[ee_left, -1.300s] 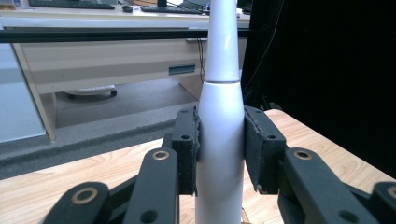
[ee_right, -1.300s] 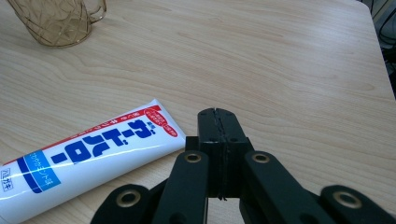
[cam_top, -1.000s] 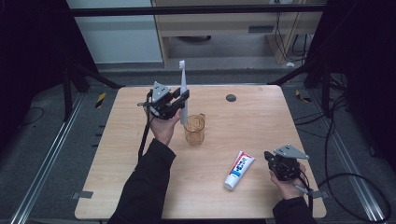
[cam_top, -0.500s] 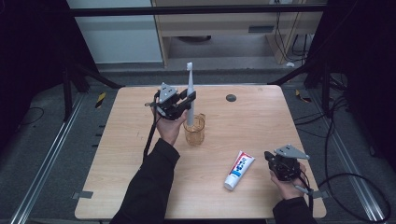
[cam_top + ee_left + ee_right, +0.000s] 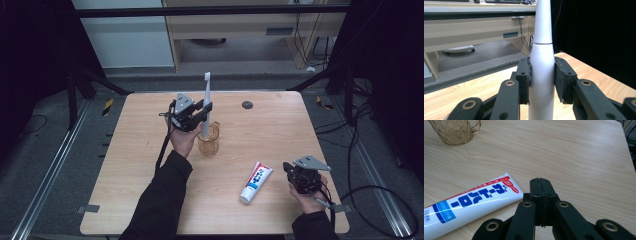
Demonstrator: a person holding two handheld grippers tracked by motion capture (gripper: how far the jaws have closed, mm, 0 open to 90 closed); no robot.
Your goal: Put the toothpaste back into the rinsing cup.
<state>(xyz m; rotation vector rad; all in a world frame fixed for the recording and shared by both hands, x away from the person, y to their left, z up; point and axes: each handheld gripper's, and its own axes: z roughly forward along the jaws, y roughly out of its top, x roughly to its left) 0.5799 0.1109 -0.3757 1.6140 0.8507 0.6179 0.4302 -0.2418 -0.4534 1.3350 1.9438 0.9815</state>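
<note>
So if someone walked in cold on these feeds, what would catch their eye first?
Most likely the white electric toothbrush, held upright in the left gripper with its lower end in the amber cup near the middle of the table. After that, the red, white and blue toothpaste tube lying flat toward the near right, just beside the right gripper, which rests shut and empty.

We see a person in black long sleeves (image 5: 161, 200), each hand carrying a black two-jaw gripper. The left gripper (image 5: 200, 112) and right gripper (image 5: 300, 180) each wear a grey three-cornered plate on top and trail a black cable. Up close, we note brass-coloured rivets on the black linkage arms and small screws set in the blocky, rough-edged black pads (image 5: 523, 75).
</note>
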